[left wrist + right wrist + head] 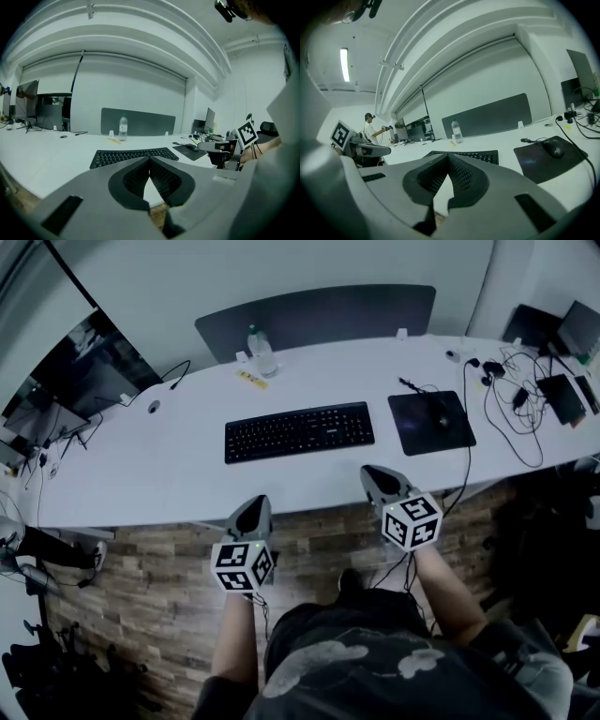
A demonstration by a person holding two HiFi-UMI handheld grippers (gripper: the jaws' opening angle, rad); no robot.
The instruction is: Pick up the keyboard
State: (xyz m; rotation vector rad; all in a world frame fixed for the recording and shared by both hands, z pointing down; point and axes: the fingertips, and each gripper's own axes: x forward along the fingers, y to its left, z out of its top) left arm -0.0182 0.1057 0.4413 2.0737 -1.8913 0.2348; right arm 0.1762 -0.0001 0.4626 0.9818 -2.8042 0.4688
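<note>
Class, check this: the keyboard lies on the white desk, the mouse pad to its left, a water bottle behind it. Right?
No: the head view shows the mouse pad right of the keyboard, not left. The white desk and water bottle behind it are correct.

Two claws (left claw (260, 501), right claw (368, 470)), one keyboard (298, 431), one bottle (262, 352), one mouse (443, 415), one mousepad (412, 432).

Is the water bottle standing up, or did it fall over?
Standing up. The water bottle stands straight on the table, cap on top, behind the keyboard.
</note>
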